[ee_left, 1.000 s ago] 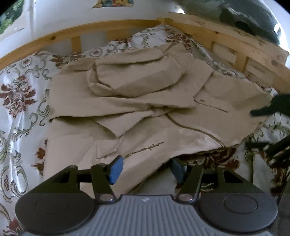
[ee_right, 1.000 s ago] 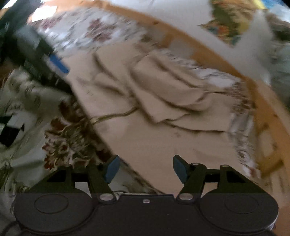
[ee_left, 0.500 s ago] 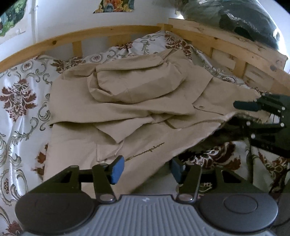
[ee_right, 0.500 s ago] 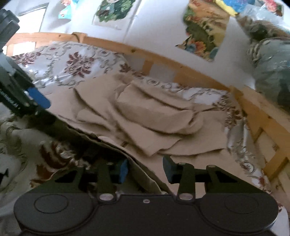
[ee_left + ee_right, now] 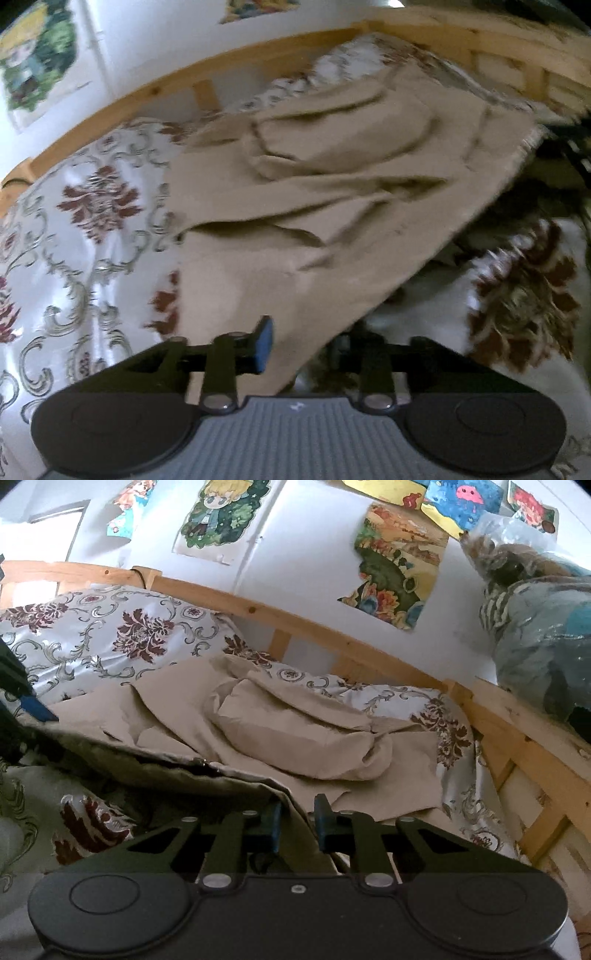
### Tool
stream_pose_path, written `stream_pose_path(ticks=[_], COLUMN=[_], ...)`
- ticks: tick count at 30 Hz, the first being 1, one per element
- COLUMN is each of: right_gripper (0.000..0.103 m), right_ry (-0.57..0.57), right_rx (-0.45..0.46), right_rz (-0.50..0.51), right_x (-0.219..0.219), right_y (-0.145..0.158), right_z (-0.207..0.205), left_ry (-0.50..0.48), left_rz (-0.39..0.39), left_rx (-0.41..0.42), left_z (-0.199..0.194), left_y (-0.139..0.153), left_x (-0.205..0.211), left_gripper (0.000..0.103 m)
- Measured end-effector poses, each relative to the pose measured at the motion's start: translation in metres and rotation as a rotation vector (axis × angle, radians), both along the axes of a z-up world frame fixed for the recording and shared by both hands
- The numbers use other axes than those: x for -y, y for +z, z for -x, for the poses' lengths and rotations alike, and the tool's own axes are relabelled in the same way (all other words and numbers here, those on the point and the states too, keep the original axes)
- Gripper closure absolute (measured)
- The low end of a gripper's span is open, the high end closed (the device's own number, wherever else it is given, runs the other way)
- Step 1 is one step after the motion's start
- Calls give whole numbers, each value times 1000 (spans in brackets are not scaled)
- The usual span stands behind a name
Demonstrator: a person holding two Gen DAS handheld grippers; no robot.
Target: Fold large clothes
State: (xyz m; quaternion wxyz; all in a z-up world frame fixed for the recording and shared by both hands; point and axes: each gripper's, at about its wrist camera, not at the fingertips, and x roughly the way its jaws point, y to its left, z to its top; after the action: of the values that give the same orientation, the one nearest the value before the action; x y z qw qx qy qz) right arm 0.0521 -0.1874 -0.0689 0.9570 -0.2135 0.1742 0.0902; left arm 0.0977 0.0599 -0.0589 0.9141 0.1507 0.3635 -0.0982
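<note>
Two grippers hold the near hem of a beige jacket (image 5: 303, 734) spread on the floral bed cover (image 5: 92, 229) inside a wooden bed frame (image 5: 314, 631). The left gripper (image 5: 301, 345) has narrow jaws closing on the hem — cloth lies between them. The right gripper (image 5: 297, 825) also has jaws closing, the lifted edge caught between.

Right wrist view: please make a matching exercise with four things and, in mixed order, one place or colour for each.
Things:
1. jacket
2. bedspread
3. bed rail
4. posters

Descriptions:
A. light wood
B. on the white wall
C. white with dark red flowers
D. beige, spread over the bed

Pairs: 1-D, 2-C, 3-A, 4-B
</note>
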Motion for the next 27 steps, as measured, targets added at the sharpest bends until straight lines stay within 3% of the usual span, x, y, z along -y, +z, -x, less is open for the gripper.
stream_pose_path(ticks=[3,7,12,13,14,16,18,27], right_gripper=[78,52,44,46,65,90,93,97], right_ry=[17,66,33,8,-19,-53,-81,-20], right_rx=[-31,-138,-321,-337,-361,-382,-321,-11], right_rz=[64,222,388,389,374,328,316,512], right_x=[-6,-8,8,14,22,33,33,-11], right_y=[-5,-17,-28,-30,-32,-31,-20,62], right_z=[1,5,1,0,-2,0,12,103], left_ry=[10,5,2,2,2,-8,-22,-67], left_rz=[25,70,126,138,149,165,165,234], left_rx=[57,118,166,165,165,172,186,167], left_z=[-2,-2,0,1,3,11,24,81], left_y=[10,26,37,39,40,42,47,110], left_x=[-9,-16,-18,-19,-20,-24,-30,-90], left_gripper=[92,96,98,99,99,99,100,100])
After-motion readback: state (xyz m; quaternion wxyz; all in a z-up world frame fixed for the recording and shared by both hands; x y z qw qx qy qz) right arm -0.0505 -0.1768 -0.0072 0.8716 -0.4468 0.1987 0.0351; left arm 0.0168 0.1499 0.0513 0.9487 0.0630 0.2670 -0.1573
